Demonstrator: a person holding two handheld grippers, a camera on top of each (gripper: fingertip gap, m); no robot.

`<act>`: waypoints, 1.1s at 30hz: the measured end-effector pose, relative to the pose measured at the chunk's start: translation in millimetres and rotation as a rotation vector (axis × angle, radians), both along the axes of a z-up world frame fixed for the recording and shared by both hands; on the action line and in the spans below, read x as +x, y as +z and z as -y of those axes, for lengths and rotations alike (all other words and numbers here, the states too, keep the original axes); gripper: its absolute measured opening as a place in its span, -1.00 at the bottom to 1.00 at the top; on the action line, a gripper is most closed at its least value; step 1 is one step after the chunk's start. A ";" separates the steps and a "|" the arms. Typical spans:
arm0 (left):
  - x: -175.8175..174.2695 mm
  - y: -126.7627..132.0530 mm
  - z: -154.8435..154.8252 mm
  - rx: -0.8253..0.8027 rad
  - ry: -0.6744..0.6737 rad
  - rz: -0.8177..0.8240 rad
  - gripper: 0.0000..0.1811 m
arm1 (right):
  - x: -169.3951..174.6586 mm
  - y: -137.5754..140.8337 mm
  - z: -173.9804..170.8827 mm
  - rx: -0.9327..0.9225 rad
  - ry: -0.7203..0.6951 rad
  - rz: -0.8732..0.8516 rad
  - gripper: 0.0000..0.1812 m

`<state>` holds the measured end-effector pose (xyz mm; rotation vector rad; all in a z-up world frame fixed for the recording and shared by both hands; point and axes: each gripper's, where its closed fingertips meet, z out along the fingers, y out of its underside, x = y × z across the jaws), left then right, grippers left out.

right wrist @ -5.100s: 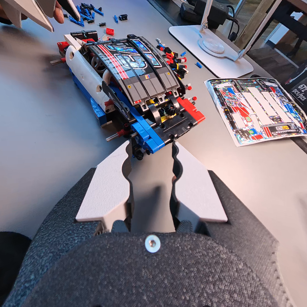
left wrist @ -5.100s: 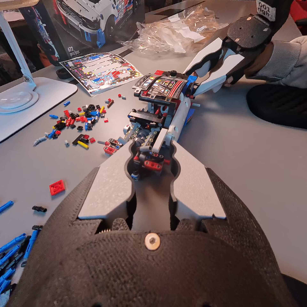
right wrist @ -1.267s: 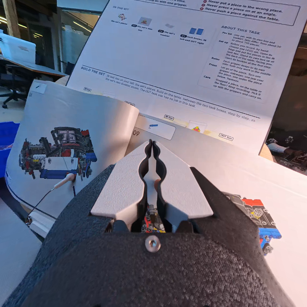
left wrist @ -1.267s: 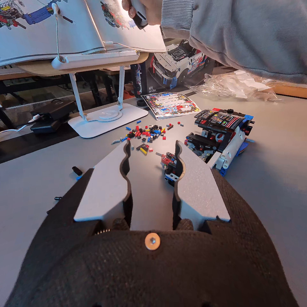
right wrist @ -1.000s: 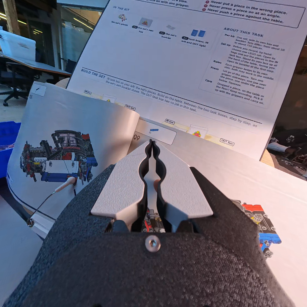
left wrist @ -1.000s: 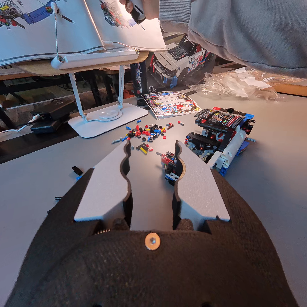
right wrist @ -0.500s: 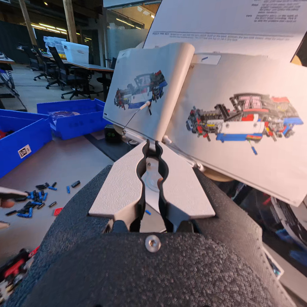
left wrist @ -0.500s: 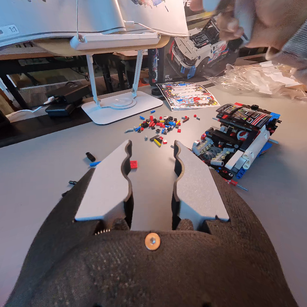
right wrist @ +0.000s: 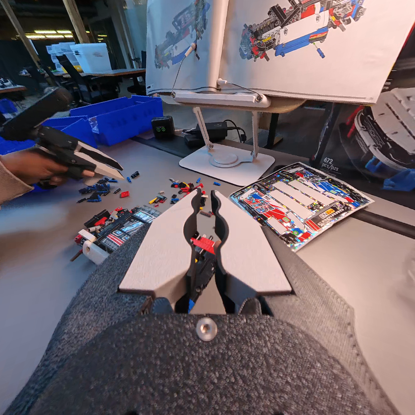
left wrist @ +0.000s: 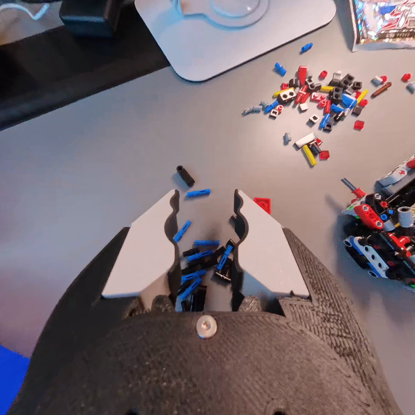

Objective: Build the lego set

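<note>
Currently: left tongs [left wrist: 205, 197] spread wide, empty, poised over the heap of blue and black pins [left wrist: 199, 262] on the grey tabletop [left wrist: 89, 179]. One loose blue pin [left wrist: 198, 193] lies just beyond the tips, with a black connector [left wrist: 185, 179] near it and a red tile [left wrist: 262, 204] beside the right-hand finger.

Right tongs [right wrist: 204, 197] nearly pressed together, a narrow slit between the tips, pinching nothing I can make out. They hang above the rear end of the part-built car [right wrist: 116, 229], which lies on the tabletop between the two grippers; in the left wrist view only its nose [left wrist: 381, 233] shows at the right edge. Mixed small parts [left wrist: 318, 98] sit farther back, near the sticker sheet [right wrist: 298, 202]. The open booklet [right wrist: 303, 42] stands on its white stand [right wrist: 226, 161].

Step in hand, as I judge it: fetch a blue pin.

Notes for doing it well:
- Go for the isolated pin, not the heap; neighbours would crowd the pinch.
- Turn the tongs so the fingers close across the pin's shaft, not along it.
- Lower until the tips are just off the tabletop, then close gently; a round pin may roll or squirt out.
- Steady the car with the right tongs before pressing the pin in.
</note>
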<state>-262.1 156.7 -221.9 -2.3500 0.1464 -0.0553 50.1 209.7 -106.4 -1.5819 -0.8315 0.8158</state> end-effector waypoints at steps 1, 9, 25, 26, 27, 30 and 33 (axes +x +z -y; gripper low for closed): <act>-1.5 -5.5 -0.6 -0.029 0.000 0.001 -0.47 | 7.1 -0.9 2.0 -0.004 -0.007 -0.007 -0.92; -7.2 -24.7 -4.7 -0.086 -0.002 0.001 -0.66 | 36.0 -15.2 8.2 -0.024 -0.027 -0.010 -0.92; -3.2 -21.9 -6.3 -0.064 -0.140 -0.090 -0.96 | 37.8 -22.4 9.2 -0.017 -0.017 -0.005 -0.92; -3.1 -20.7 -8.8 -0.060 -0.143 -0.091 -0.93 | 37.2 -23.5 9.4 -0.017 -0.015 -0.001 -0.92; -1.5 -17.7 -12.3 -0.046 -0.159 -0.095 -0.91 | 36.8 -24.7 9.6 -0.018 -0.013 0.002 -0.92; 1.4 -9.9 -22.6 -0.040 -0.199 -0.126 -0.83 | 36.2 -27.8 9.8 -0.022 -0.010 0.009 -0.92; -1.7 -19.0 -26.6 -0.140 -0.212 -0.145 -0.81 | 36.7 -29.3 9.7 -0.027 -0.008 0.011 -0.92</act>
